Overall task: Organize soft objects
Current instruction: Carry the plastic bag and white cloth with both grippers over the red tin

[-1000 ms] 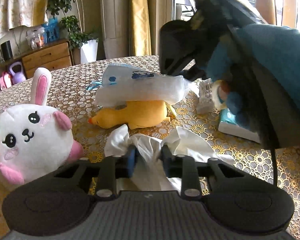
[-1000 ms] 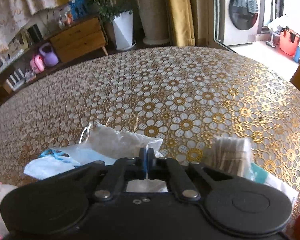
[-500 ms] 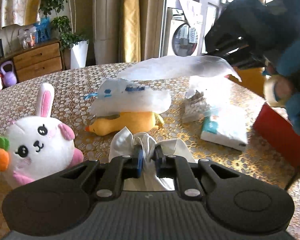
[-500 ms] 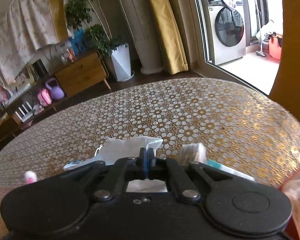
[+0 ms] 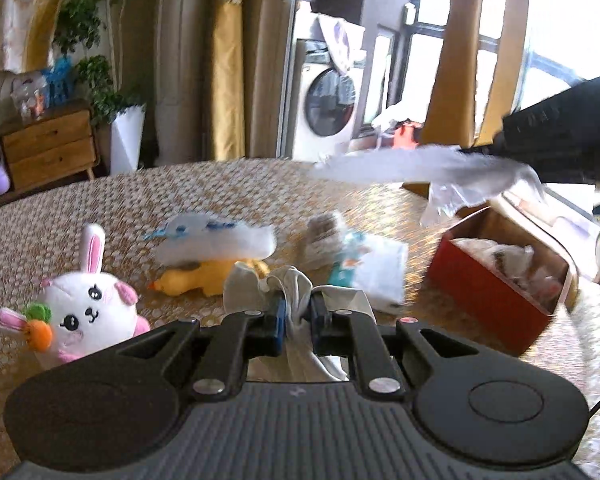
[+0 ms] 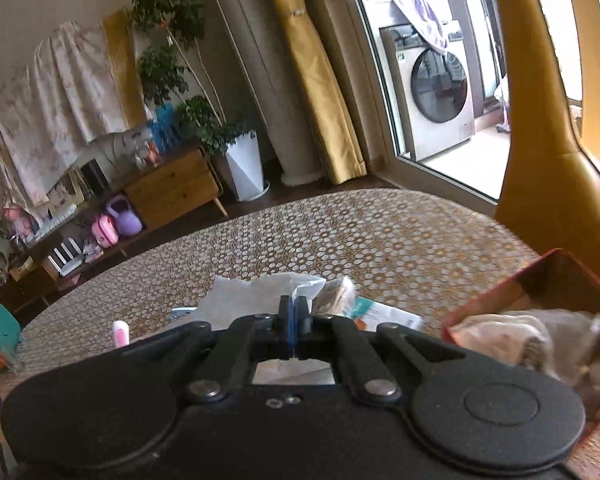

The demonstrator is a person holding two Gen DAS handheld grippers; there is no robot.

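Observation:
My left gripper (image 5: 296, 312) is shut on a bunched white cloth (image 5: 288, 280), which hangs just above the table. My right gripper (image 6: 294, 314) is shut on the edge of a clear plastic bag (image 6: 256, 294). In the left wrist view that bag (image 5: 420, 168) stretches flat in the air from the right gripper (image 5: 504, 148), above a red box (image 5: 496, 300). A white bunny plush (image 5: 88, 312) sits at the left. A yellow duck plush (image 5: 196, 280) lies under a white-and-blue packet (image 5: 216, 240).
A tissue pack (image 5: 376, 268) and a small striped bundle (image 5: 320, 236) lie between the duck and the red box (image 6: 536, 280). The box holds crumpled cloths (image 6: 512, 336). A yellow chair back (image 6: 540, 160) stands behind it. The gold-patterned tablecloth (image 6: 340, 232) covers the round table.
Both grippers have risen. The right one lifted the plastic bag off the pile over the duck and carried it right, over the red box. The left jaws narrowed on the white cloth and raised it.

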